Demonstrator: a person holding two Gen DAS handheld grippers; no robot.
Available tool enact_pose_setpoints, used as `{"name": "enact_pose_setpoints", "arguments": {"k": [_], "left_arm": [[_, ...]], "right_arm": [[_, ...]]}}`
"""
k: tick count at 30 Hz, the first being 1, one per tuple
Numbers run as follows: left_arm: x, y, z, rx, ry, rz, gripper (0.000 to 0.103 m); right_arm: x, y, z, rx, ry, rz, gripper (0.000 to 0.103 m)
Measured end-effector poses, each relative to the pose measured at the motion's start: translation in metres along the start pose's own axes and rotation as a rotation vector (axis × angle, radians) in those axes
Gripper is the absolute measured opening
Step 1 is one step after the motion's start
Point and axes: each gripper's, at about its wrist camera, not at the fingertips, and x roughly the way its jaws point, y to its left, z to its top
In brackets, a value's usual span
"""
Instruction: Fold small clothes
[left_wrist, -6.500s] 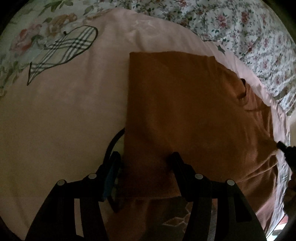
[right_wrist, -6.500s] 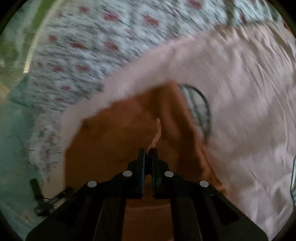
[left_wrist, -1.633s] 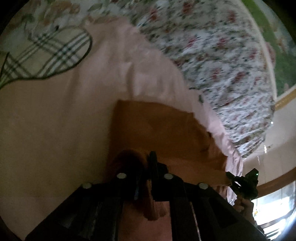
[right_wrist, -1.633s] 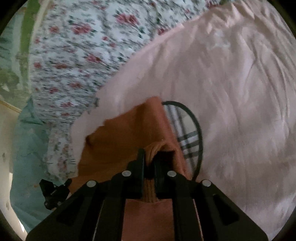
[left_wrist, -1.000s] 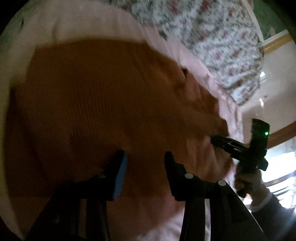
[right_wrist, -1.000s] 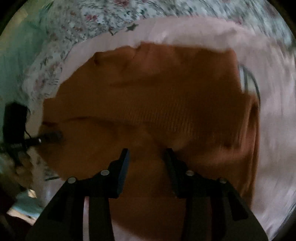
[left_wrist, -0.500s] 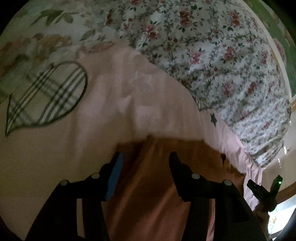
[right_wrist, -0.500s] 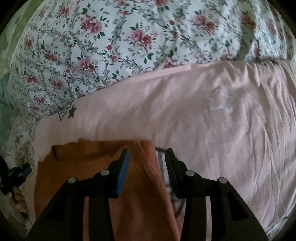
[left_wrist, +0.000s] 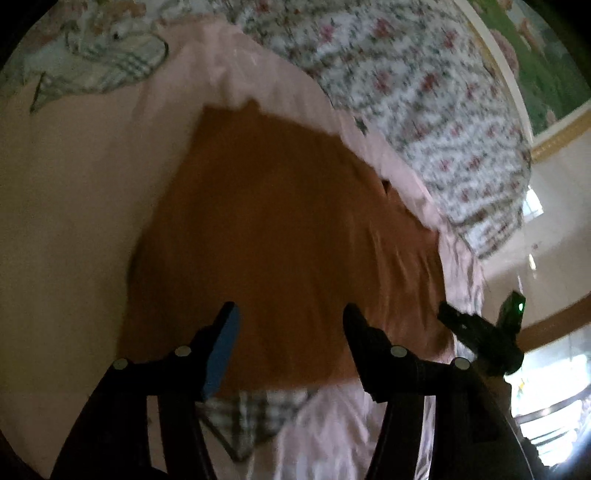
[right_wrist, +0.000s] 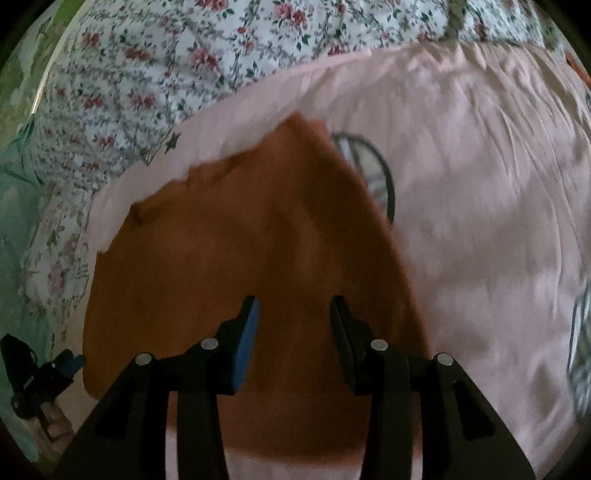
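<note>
The folded orange garment (left_wrist: 288, 236) lay flat on the pink sheet (left_wrist: 74, 221), near the flowered quilt (left_wrist: 424, 92) at the far side of the bed. Both the left gripper (left_wrist: 290, 321) and the right gripper (right_wrist: 293, 314) hung above it, jaws spread wide and holding nothing.

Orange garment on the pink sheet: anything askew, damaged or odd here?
Nothing clearly damaged. The orange garment lies folded and mostly flat on the pink sheet, though its far edge looks ragged, partly from blur. Both the left gripper and right gripper are open above it, holding nothing.
</note>
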Motion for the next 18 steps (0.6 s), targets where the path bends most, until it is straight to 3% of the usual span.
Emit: {"name": "enact_pose_setpoints", "arguments": {"k": [3,5,18], "left_arm": [[-0.003,0.001,-0.019,-0.001,0.018,-0.009,0.061],[-0.006,0.004,-0.029,-0.028,0.01,-0.022,0.069],[0.005,0.019,-0.059,-0.17,0.021,0.011,0.079]], "right_arm": [[-0.005,0.009,-0.018,0.01,0.011,0.011,0.043],[-0.004,0.016,-0.023,-0.004,0.028,0.016,0.044],[-0.01,0.032,-0.038,-0.06,0.063,0.056,0.048]]}}
